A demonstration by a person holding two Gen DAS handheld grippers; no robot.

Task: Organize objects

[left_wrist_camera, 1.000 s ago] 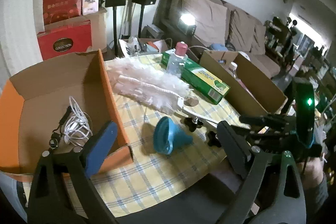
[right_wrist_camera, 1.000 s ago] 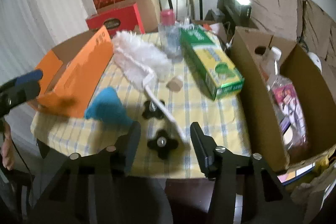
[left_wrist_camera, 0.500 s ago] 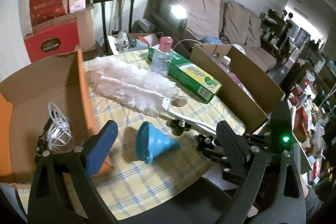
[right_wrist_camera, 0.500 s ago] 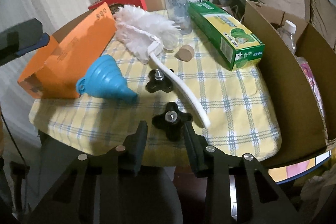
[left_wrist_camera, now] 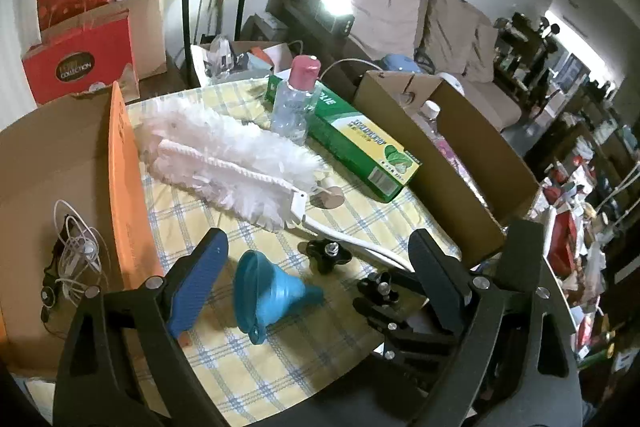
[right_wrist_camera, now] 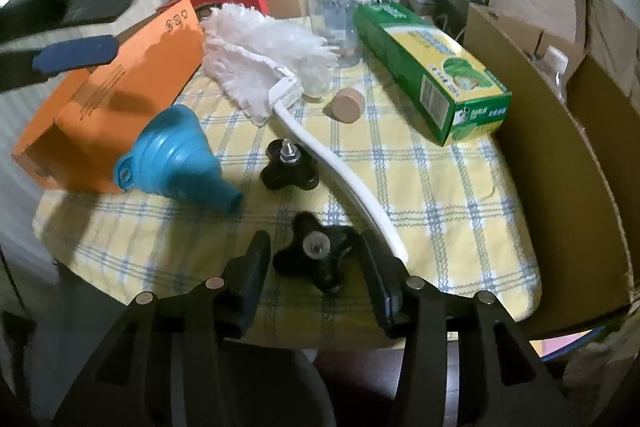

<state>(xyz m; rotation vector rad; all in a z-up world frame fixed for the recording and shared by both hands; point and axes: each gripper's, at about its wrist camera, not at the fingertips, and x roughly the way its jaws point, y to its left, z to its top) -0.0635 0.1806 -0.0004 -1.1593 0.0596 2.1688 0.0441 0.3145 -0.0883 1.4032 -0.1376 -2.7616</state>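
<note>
Step in hand: picking up the near knob [right_wrist_camera: 316,253] at the table's [right_wrist_camera: 460,227] front edge. Right gripper [right_wrist_camera: 314,267] straddles it; its jaws have just been opening, pads apparently clear. Left gripper [left_wrist_camera: 316,279] stands wide over the funnel [left_wrist_camera: 272,291]. Next: close squarely, then lift.

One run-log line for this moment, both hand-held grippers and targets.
left hand-held gripper: open, over blue funnel | right hand-held gripper: jaws just reopened, straddling near black knob, no grip seen
</note>
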